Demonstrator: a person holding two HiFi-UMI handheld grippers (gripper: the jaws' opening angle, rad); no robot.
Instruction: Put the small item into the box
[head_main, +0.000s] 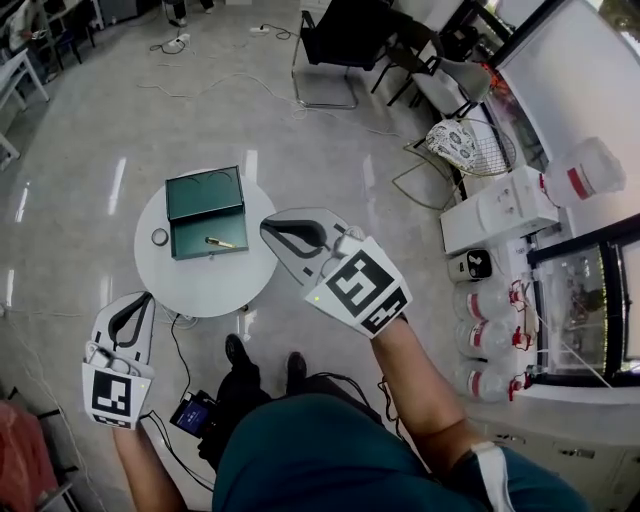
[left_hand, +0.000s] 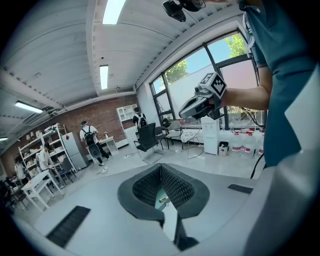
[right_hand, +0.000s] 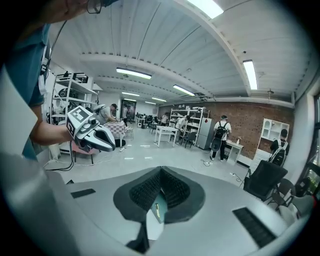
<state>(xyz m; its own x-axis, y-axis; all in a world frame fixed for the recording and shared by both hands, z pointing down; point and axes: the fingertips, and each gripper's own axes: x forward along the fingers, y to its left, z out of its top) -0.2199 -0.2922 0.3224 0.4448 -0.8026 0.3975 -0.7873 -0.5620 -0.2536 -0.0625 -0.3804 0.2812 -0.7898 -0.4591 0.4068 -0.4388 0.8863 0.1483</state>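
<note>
While both forearms are held out in front of my body, my right gripper (head_main: 270, 229) reaches up from frame centre. Its tips overlap the right rim of the round white table (head_main: 215, 290), just right of the green box (head_main: 205, 195). Jaws are pressed together at the tips, nothing between them. My left gripper (head_main: 146, 298) sits at lower left, tips just off the table's lower-left rim, jaws likewise closed on nothing.

Box is open, lid swung back on the far side. The small gold item (head_main: 222, 242) lies inside the tray, near its front wall.

1 ring-shaped thing (head_main: 160, 237) lies on the table left of the box; can't tell what it is. In each gripper view, only a sliver of box and item shows below the closed jaws.

The right marker cube (head_main: 357, 290) carries a black-and-white square pattern. 1 water bottle (head_main: 590, 170) at upper right wears a red label, print too small to read.
</note>
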